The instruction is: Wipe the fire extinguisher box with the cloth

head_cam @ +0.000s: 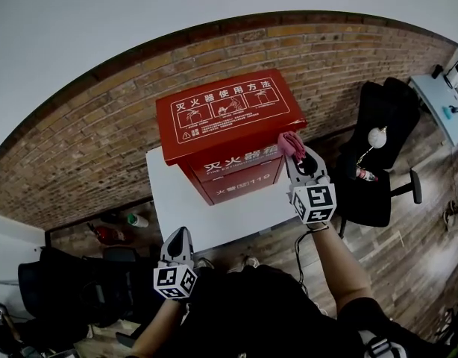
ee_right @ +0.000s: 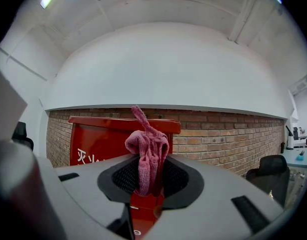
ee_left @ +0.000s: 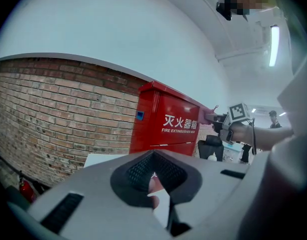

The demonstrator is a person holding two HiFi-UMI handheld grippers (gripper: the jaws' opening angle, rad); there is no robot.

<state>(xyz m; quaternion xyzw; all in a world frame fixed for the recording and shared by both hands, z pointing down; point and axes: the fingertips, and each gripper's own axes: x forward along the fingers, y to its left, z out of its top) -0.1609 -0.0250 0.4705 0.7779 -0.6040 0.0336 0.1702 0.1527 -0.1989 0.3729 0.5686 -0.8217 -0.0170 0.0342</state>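
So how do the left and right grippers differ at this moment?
The right gripper is shut on the pink cloth, while the left gripper is shut on nothing. The right one sits up at the red box's right corner; the left one hangs low, near the table's front edge. Both carry marker cubes.

One red fire extinguisher box (head_cam: 229, 136) is standing in view. One white table (head_cam: 236, 218) is carrying it. One pink cloth (head_cam: 289, 142) is showing. Two grippers are appearing: the left gripper (head_cam: 180, 233) and the right gripper (head_cam: 295, 155). Two marker cubes are riding on them: the left cube (head_cam: 174, 282) and the right cube (head_cam: 313, 203). One black office chair (head_cam: 382, 196) is standing at the right. One small fire extinguisher (head_cam: 104, 233) and one bottle (head_cam: 137, 220) are sitting by the one brick wall (head_cam: 87, 148).
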